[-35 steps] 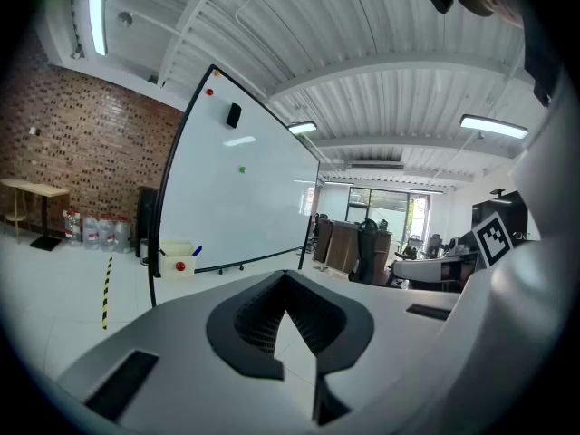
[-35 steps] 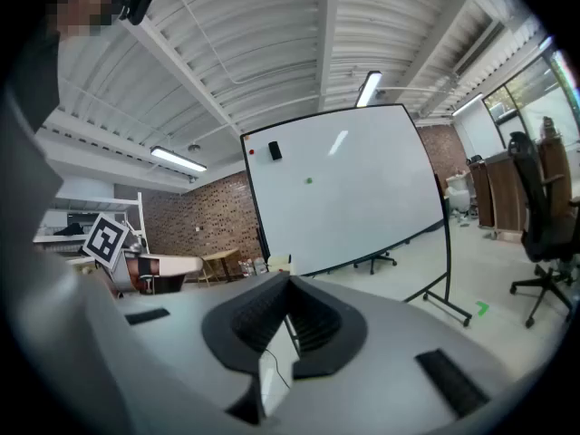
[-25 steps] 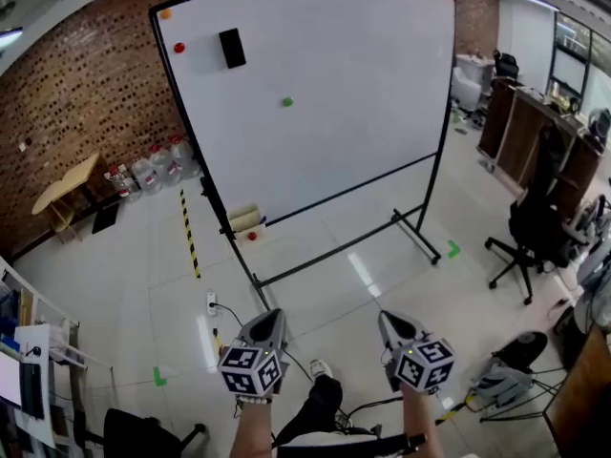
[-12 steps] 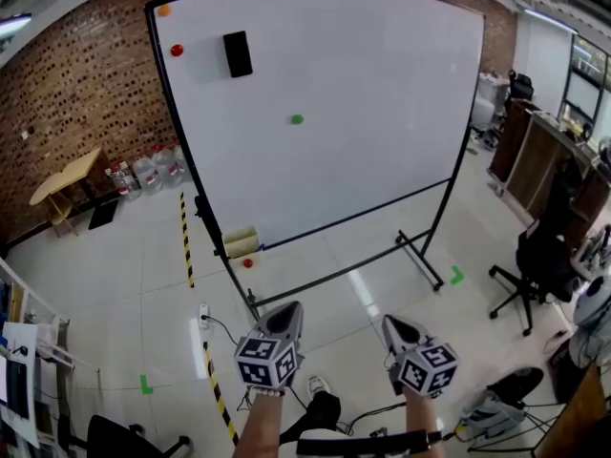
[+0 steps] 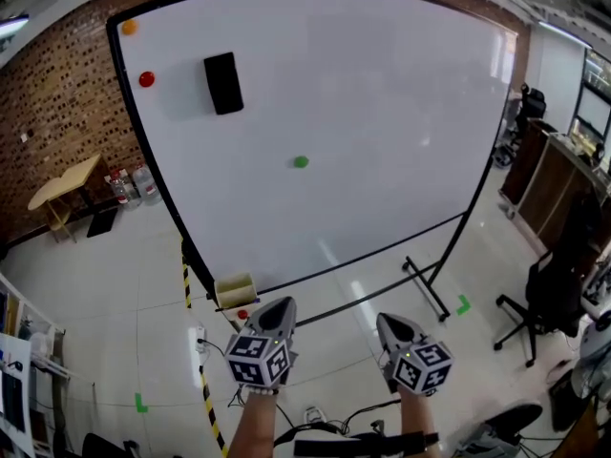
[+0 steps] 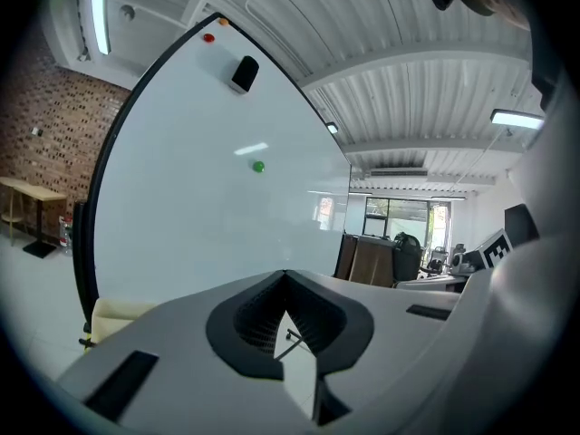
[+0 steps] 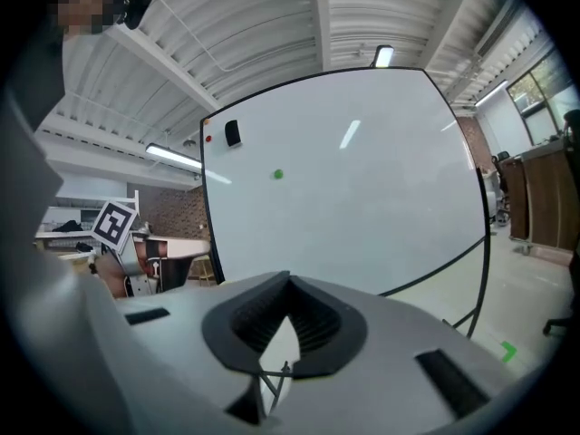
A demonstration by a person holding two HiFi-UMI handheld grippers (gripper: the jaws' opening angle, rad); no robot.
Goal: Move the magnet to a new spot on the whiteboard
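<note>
Green magnet (image 5: 301,161) shows in all views; floor tape (image 5: 206,401), head view only.

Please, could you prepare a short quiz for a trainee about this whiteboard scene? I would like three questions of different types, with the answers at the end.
1. True or false: the left gripper holds the green magnet.
2. Which thing sits highest on the whiteboard?
A. orange magnet
B. red magnet
C. black eraser
3. In the right gripper view, how do the jaws of the right gripper stand?

Key
1. False. The green magnet is on the whiteboard, apart from both grippers.
2. A.
3. Shut, with nothing between them.
</note>
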